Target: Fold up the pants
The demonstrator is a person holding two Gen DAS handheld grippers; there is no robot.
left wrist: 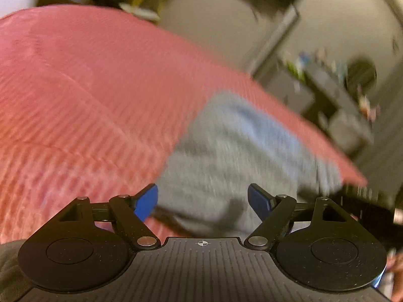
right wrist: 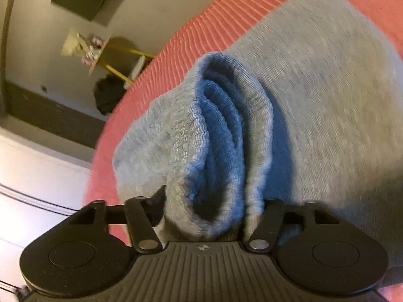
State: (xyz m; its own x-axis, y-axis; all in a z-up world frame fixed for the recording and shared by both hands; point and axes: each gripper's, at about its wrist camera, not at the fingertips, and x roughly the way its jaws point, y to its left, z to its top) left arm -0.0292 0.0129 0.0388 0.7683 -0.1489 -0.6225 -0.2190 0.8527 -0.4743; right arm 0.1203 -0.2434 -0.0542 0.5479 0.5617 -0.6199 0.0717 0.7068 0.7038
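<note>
Left gripper (left wrist: 202, 202): blue fingers (left wrist: 146, 202) spread wide, nothing between them. It hangs above the near edge of the grey pants (left wrist: 239, 156), apparently not touching. View is motion-blurred, so contact is hard to rule out.

Pants in the left view: a compact grey block on the pink ribbed blanket (left wrist: 75, 100), toward its right side and near the bed edge. Outline looks roughly rectangular, so my read is at least one fold is already in. Can't count layers from here.

Right gripper (right wrist: 204, 201): clamped on a bunched ribbed cuff (right wrist: 221, 136). Fabric fills the gap between the jaws and the fingertips are buried in it. The cuff stands up in several nested ridges, lifted off the rest of the pants (right wrist: 327, 88), which lie flat on the blanket (right wrist: 214, 20) behind and to the right.

Progress, as a judgement: mid-fold. The body is laid flat and narrowed. The cuff end is picked up but not yet laid down.

Left to do: carry the cuff over onto the flat part, release, smooth. The free left gripper is available to pin or align the edge.

Risk: the bunched cuff may land crumpled.
</note>
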